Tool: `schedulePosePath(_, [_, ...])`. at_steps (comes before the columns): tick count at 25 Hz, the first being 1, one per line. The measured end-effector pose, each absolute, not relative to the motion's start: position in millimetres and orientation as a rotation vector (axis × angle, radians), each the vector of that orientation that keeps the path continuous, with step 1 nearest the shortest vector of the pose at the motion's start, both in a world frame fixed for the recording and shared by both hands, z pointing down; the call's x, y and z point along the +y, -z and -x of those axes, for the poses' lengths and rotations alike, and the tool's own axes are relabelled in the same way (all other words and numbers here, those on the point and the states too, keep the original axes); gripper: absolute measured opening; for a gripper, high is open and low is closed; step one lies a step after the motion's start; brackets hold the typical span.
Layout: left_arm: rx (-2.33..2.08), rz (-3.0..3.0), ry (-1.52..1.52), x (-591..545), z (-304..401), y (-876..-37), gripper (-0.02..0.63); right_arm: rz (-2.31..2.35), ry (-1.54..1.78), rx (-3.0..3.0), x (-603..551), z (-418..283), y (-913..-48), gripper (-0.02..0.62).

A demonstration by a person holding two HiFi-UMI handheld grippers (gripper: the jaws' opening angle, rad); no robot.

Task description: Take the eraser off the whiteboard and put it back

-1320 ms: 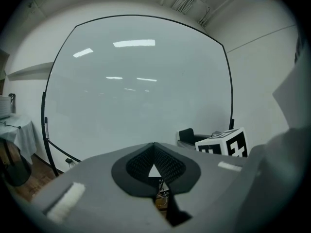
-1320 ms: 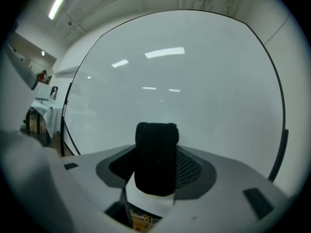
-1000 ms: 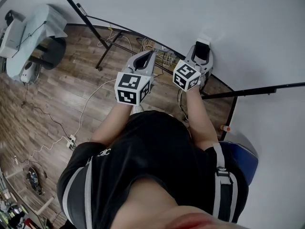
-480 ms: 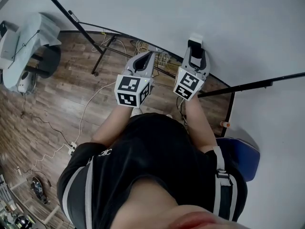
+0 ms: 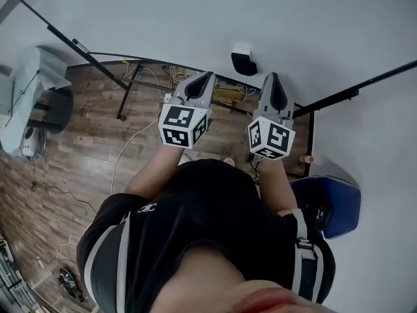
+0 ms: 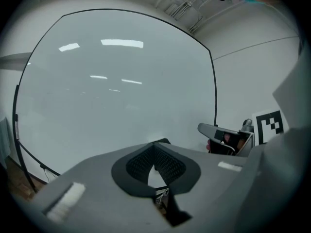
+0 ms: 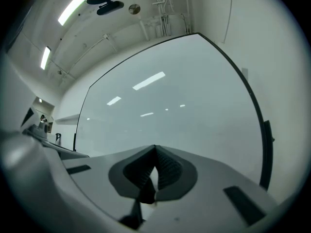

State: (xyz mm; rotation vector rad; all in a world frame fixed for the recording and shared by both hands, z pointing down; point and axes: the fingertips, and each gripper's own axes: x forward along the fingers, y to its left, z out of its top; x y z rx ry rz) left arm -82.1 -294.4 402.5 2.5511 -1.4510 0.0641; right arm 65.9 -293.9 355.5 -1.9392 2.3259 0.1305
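Observation:
The eraser [image 5: 243, 59], a small block with a black body and a white top, sticks to the whiteboard [image 5: 195, 18] on its own. My right gripper [image 5: 272, 78] is shut and empty, a little to the right of the eraser and apart from it. My left gripper [image 5: 202, 77] is shut and empty too, to the eraser's left. In the left gripper view the closed jaws [image 6: 154, 147] face the board [image 6: 121, 81], with the right gripper [image 6: 226, 139] beside them. The right gripper view shows closed jaws [image 7: 155, 149] before the bare board [image 7: 184, 110].
The whiteboard's black stand legs [image 5: 124, 93] and loose cables [image 5: 130, 142] lie on the wooden floor below. A blue chair [image 5: 335, 204] stands at my right, a small orange thing [image 5: 307, 158] near it. A grey chair [image 5: 39, 83] is at the far left.
My right gripper, which stood open around the eraser on the board, has let go, drawn back to the right and shut. The eraser stays on the board. The left gripper shifted slightly.

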Motion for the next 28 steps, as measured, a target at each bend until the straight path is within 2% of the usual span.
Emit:
schedulePosePath(8, [-1.321, -2.642, -0.104, -300, 35, -405, 0.008, 2.045, 0.083, 2.28, -279, -119, -386, 0.003])
schedulePosePath(28, [-1.254, -2.686, -0.162, -297, 6, -407, 0.008, 2.051, -0.009, 2.246, -274, -143, -376, 0.003])
